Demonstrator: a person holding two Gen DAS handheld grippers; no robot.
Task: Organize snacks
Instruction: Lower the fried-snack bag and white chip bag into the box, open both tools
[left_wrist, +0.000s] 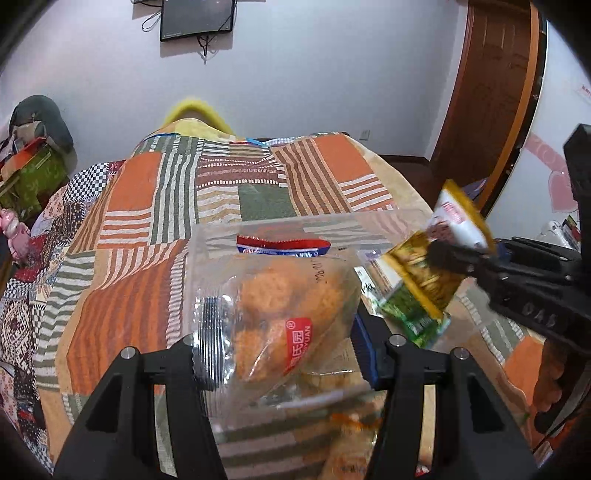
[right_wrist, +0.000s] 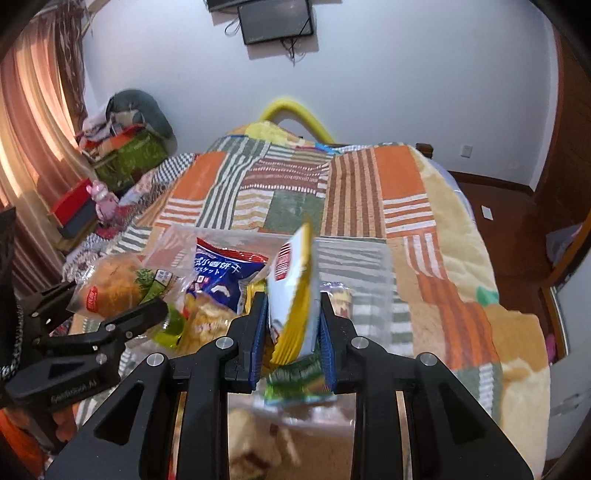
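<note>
Above the patchwork bed (right_wrist: 424, 206), both claws tilt downward; left claw (left_wrist: 284, 354) grips a bread bag (left_wrist: 280, 306); right claw (right_wrist: 293, 332) pinches a yellow packet (right_wrist: 295, 295).

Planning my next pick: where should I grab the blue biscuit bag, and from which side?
On the blue biscuit bag, probably pinch the flat red top seam, which stands free above the other packs in the clear bin. Come from above, jaws across the seam; its puffy body is hemmed in.

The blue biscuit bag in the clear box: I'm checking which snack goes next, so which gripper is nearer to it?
Left. The left gripper, holding the clear-wrapped bread, sits just before the blue biscuit bag. The right gripper, shut on yellow-and-white packets, is off to its side.
</note>
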